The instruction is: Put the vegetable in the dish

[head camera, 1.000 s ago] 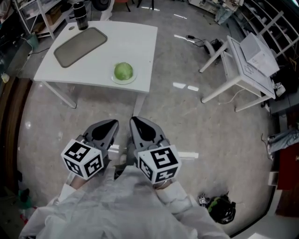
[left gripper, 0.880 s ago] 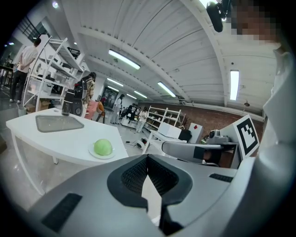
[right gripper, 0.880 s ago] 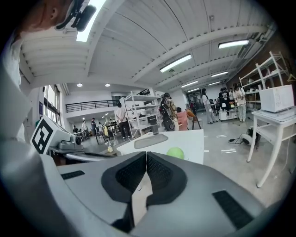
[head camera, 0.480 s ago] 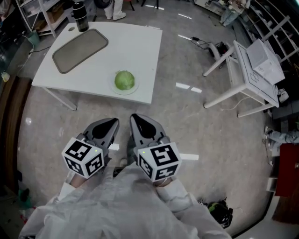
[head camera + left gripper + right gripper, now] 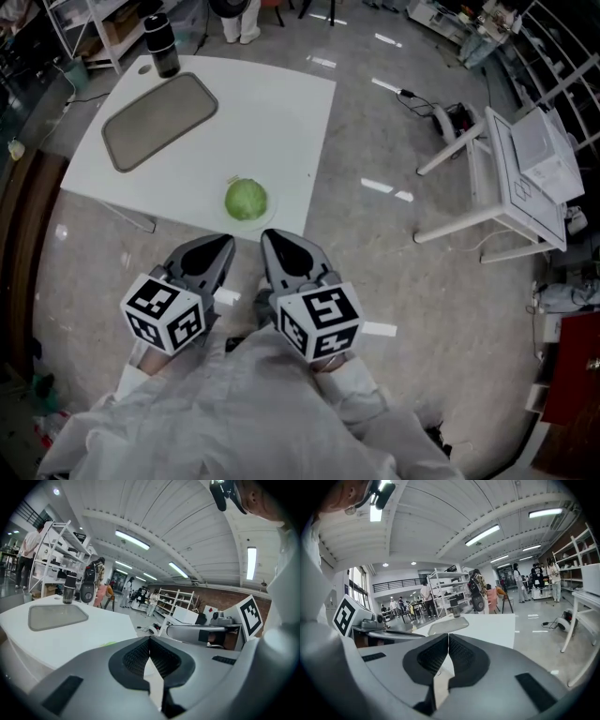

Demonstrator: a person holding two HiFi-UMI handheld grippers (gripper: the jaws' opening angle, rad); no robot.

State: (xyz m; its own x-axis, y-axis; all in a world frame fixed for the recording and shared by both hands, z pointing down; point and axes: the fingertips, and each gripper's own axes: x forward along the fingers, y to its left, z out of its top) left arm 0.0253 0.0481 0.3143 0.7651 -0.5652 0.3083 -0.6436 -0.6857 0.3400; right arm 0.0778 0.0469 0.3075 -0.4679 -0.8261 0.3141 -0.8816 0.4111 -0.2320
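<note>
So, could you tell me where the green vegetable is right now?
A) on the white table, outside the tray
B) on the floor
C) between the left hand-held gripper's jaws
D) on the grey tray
A: the green vegetable sits near the front edge of the white table, well apart from the grey tray.

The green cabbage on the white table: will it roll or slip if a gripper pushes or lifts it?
The cabbage looks round, so a push would probably roll it, perhaps off the near table edge. Its surface looks smooth; narrow jaws may slip.
</note>
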